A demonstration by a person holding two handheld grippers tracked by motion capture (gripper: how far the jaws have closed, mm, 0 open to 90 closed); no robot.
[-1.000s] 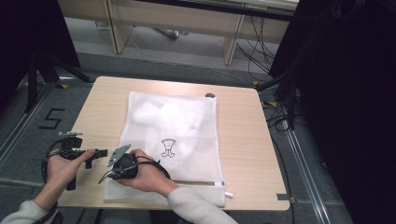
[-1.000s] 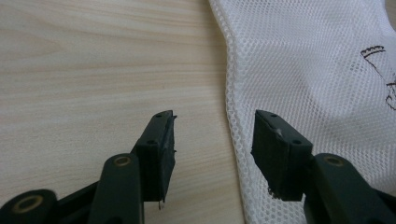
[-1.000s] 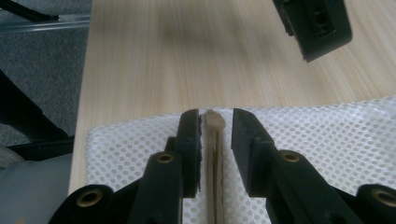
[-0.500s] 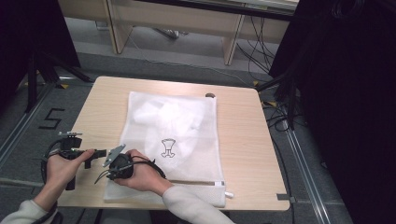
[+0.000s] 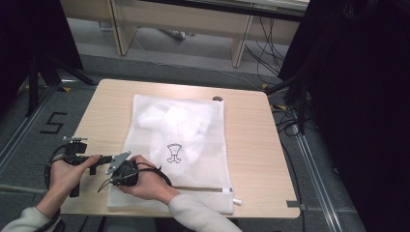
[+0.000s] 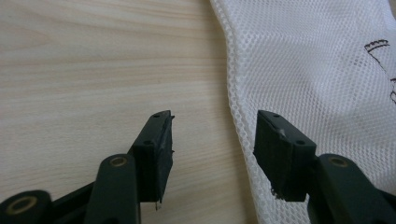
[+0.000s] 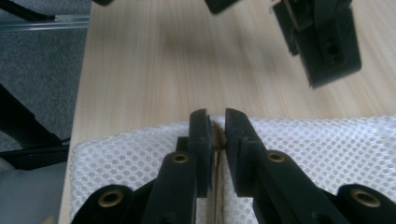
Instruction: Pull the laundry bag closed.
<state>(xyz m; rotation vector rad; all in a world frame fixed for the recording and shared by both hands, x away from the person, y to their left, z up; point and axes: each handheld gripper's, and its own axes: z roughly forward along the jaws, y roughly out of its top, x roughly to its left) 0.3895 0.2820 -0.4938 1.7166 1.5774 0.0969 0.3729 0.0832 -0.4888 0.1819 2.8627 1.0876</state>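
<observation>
Closing over the last moment, the right tongs (image 7: 215,122) now pinch the zipper end (image 7: 217,138) at the near-left corner of the white mesh laundry bag (image 5: 179,145), which lies flat on the bench (image 5: 251,145). Left tongs (image 6: 212,140) stand apart, straddling the bag's left edge (nothing gripped). Keep the pinch firm and pull along the zipper line; open bench lies right.

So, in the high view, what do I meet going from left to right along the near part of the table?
Left gripper → right gripper → mesh bag → bare table.
</observation>
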